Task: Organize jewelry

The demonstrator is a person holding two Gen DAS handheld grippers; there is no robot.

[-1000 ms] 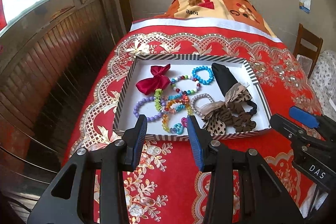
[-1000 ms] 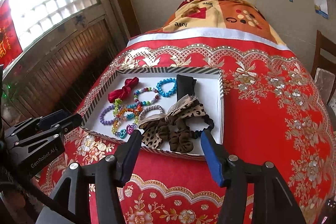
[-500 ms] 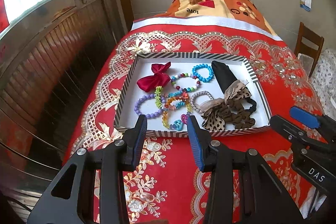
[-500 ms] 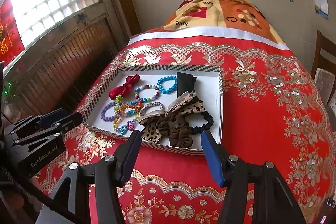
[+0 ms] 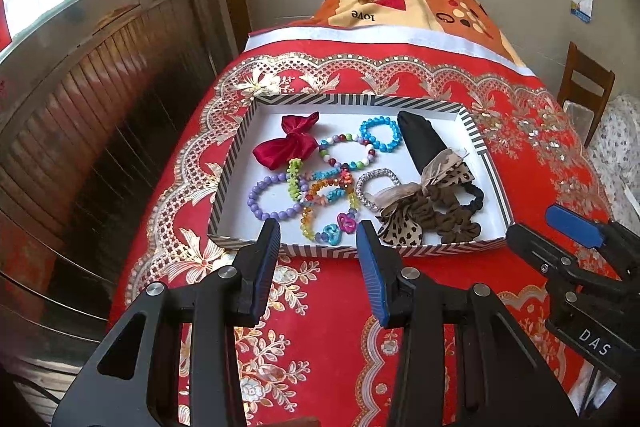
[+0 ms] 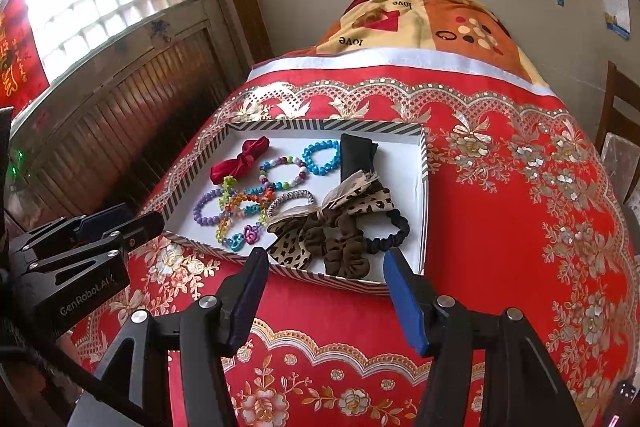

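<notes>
A shallow white tray with a striped rim [image 5: 362, 100] [image 6: 425, 163] lies on a red bedspread. Inside it are a red bow [image 5: 286, 146] [image 6: 239, 161], a blue bead bracelet [image 5: 380, 135] [image 6: 321, 157], a multicoloured bead bracelet [image 5: 347, 150], a purple bead bracelet [image 5: 267, 199] [image 6: 208, 207], a colourful chain [image 5: 326, 205], a silver band [image 5: 374, 187], a black pouch [image 5: 420, 143] and leopard and brown scrunchies [image 5: 432, 213] [image 6: 332, 235]. My left gripper [image 5: 318, 243] hovers open just before the tray's near rim, empty. My right gripper [image 6: 326, 275] hangs open near the tray's right corner, empty.
The red and gold bedspread [image 6: 520, 227] covers the bed, with a folded orange quilt [image 5: 404, 3] at its far end. A wooden wall panel and window [image 5: 80, 67] run along the left. A wooden chair [image 5: 586, 83] stands at the right.
</notes>
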